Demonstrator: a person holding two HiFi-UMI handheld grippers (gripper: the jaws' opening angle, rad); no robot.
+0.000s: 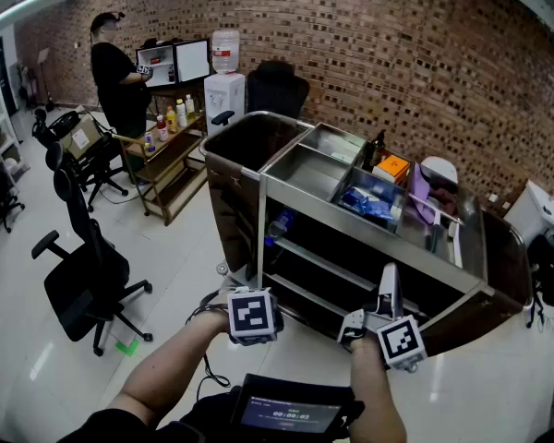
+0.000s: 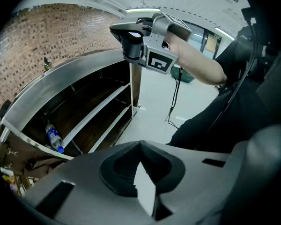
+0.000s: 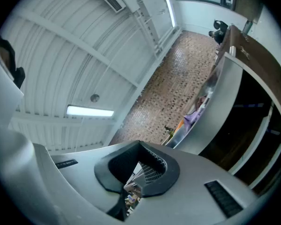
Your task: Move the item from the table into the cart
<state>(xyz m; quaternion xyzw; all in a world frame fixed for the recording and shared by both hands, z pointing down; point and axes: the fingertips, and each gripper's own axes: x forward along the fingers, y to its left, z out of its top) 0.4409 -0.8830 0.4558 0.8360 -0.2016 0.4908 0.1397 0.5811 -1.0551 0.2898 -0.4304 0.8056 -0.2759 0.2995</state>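
Steel: one cart (image 1: 369, 234), two tongs (image 2: 140, 146) (image 3: 139, 146).

Brick wall (image 1: 397, 53), glossy white floor (image 1: 189, 243), black office chair (image 1: 83, 280).

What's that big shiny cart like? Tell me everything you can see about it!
The cart is long, with a shiny steel top and dark brown sides. It stands on the pale floor by a brick wall. Its top is split into open bins: two look empty, others hold an orange box, blue packets and a purple cloth. The front is open, showing two steel-edged shelves, with a bottle at one end of the upper one.
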